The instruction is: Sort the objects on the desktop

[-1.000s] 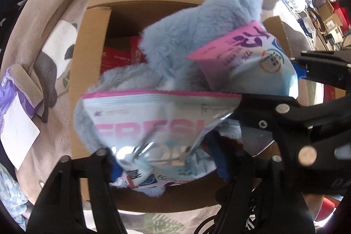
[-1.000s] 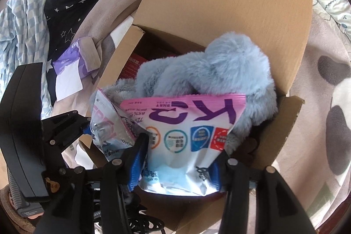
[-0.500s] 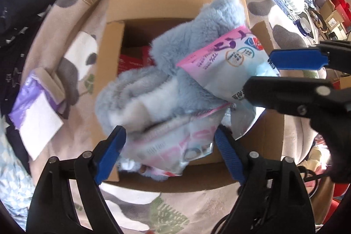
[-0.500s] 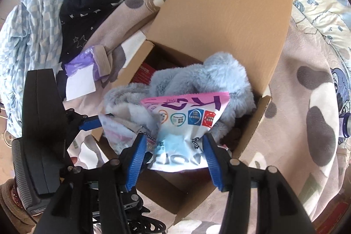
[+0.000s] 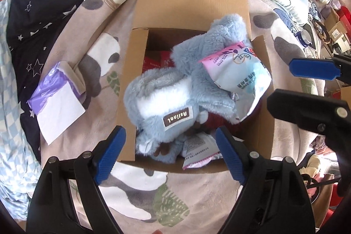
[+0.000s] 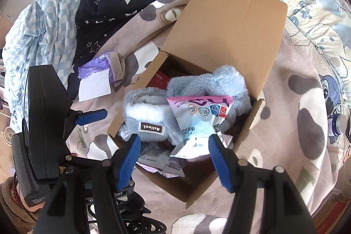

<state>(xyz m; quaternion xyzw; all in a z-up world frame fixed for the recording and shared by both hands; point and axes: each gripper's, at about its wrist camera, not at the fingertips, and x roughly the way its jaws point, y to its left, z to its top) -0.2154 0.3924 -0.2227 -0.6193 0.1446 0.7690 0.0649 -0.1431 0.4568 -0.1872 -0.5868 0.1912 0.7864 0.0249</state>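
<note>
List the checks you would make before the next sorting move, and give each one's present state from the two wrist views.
1. Left gripper open and empty: ok.
2. Right gripper open, jaws just been opening, nothing pressed between them: ok.
3. Pink pouch released inside the cardboard box: ok, it leans on the grey plush.
4. Second pouch inside the box: ok.
5. Purple packet sorted: not ok, it lies on the blanket outside the box.
6. Room left in the box: cannot tell.

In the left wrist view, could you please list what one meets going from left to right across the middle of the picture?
Purple packet with white paper → left wall of the cardboard box → grey plush toy → pink and blue food pouch → the right gripper.
</note>
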